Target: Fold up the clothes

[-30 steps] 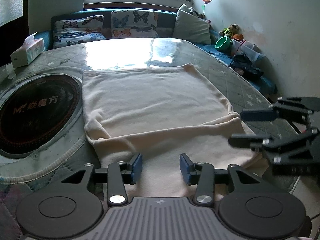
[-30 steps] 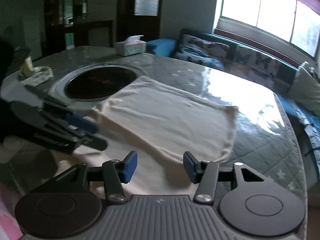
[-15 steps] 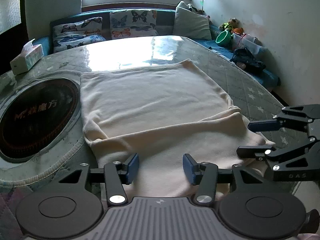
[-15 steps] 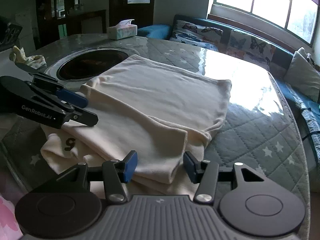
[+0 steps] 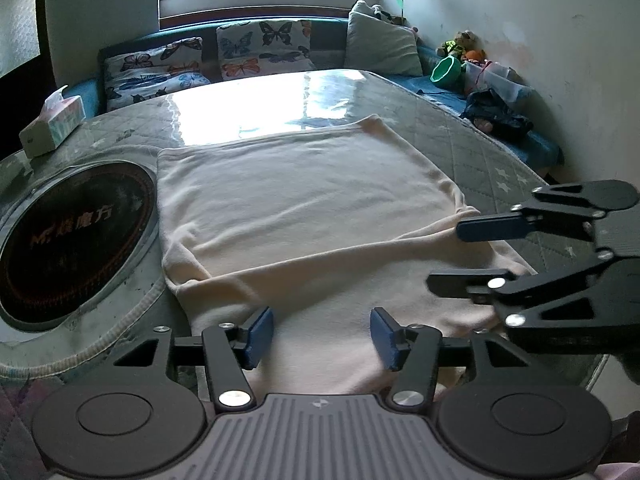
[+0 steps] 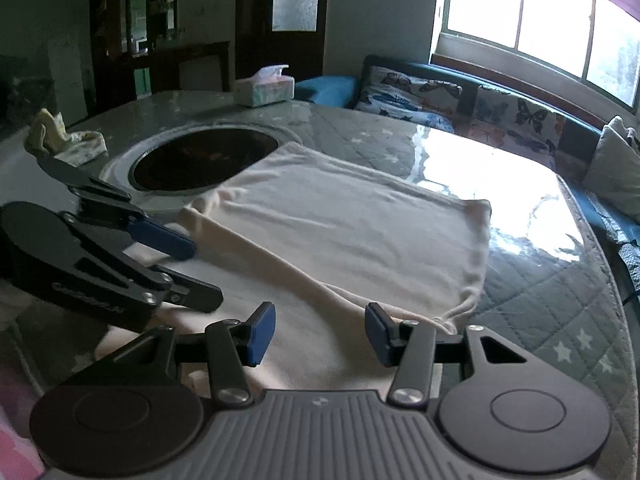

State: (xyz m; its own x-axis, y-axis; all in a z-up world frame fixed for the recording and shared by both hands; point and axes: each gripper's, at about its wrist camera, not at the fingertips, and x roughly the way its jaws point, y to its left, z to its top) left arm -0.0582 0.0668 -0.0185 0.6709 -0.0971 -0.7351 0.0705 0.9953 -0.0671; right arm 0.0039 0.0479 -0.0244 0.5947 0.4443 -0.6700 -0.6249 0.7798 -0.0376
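A cream garment [image 5: 304, 200] lies spread on the quilted table [image 5: 500, 160], with its near part folded over into a second layer. My left gripper [image 5: 322, 336] hovers over the garment's near edge. Its jaws are opening, and the cloth lies under the gap without being pinched. My right gripper [image 6: 320, 334] is open over the same near edge of the garment [image 6: 352, 232], beside the folded corner. Each gripper shows in the other's view: the right gripper [image 5: 445, 255] at the right side, the left gripper [image 6: 204, 274] at the left, both with fingers apart.
A round dark inset plate [image 5: 68, 236] sits in the table left of the garment. A tissue box [image 5: 52, 124] stands beyond it. A crumpled pale cloth [image 6: 68, 140] lies at the far left. A sofa with butterfly cushions [image 5: 260, 48] lines the window wall.
The left gripper's jaws stand wider apart than a second ago. In the right wrist view the near cloth layers, bunched half a second ago, now lie flatter.
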